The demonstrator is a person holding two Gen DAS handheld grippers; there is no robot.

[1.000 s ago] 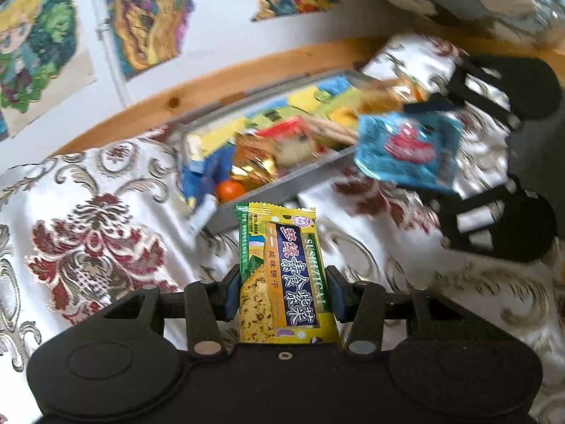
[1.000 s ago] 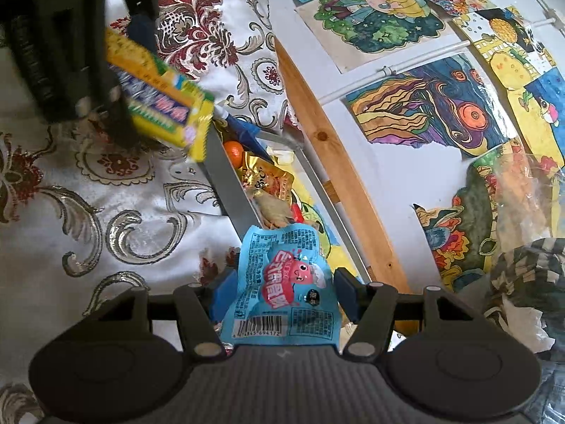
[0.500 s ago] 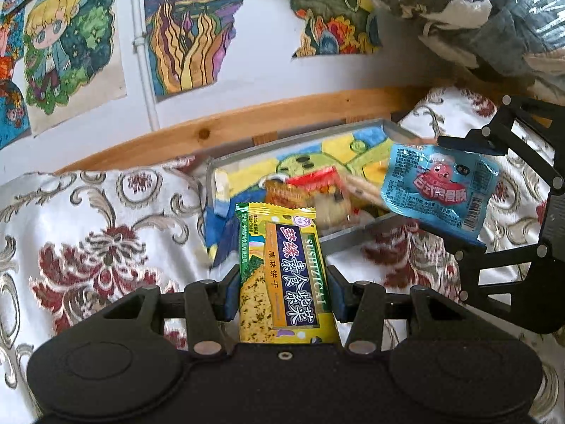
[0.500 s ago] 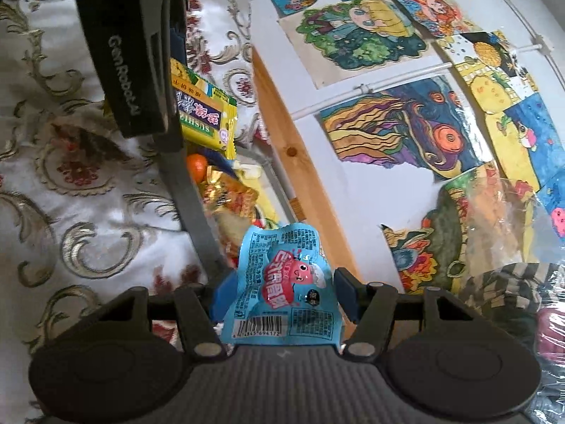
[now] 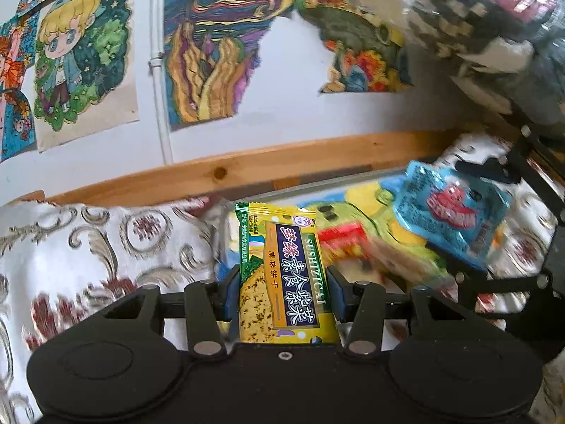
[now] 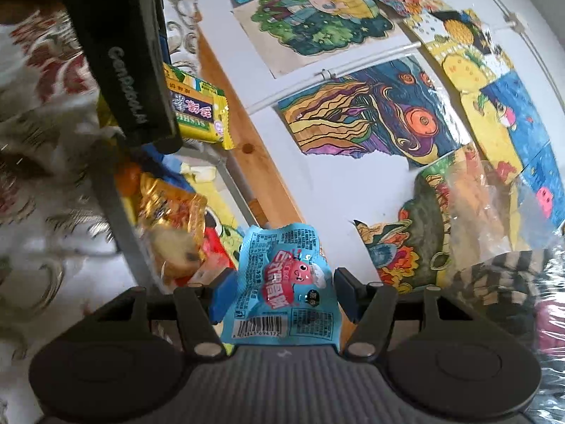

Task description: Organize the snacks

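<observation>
Left tongs (image 5: 284, 295) stay clamped on the yellow cracker packet (image 5: 282, 268), now over the grey tray's (image 5: 317, 185) near end at centre frame. Right tongs (image 6: 282, 293) stay clamped on the blue snack pouch (image 6: 286, 282), carried closer above the tray, right of frame.

On the yellow-and-green biscuit packet (image 5: 286, 272) we read "SUSHIZICAI" in Latin letters along the edge of its dark blue panel, beside large white Chinese characters and a smaller line, 咸味饼干. The black gripper body (image 6: 123, 53) seen from the right wrist carries the white word "GenRobot.AI". On the light blue snack pouch (image 6: 282, 289) we see a barcode with digits we partly make out as "845 694172", red Chinese lettering, and fine print too small for us to read.
</observation>
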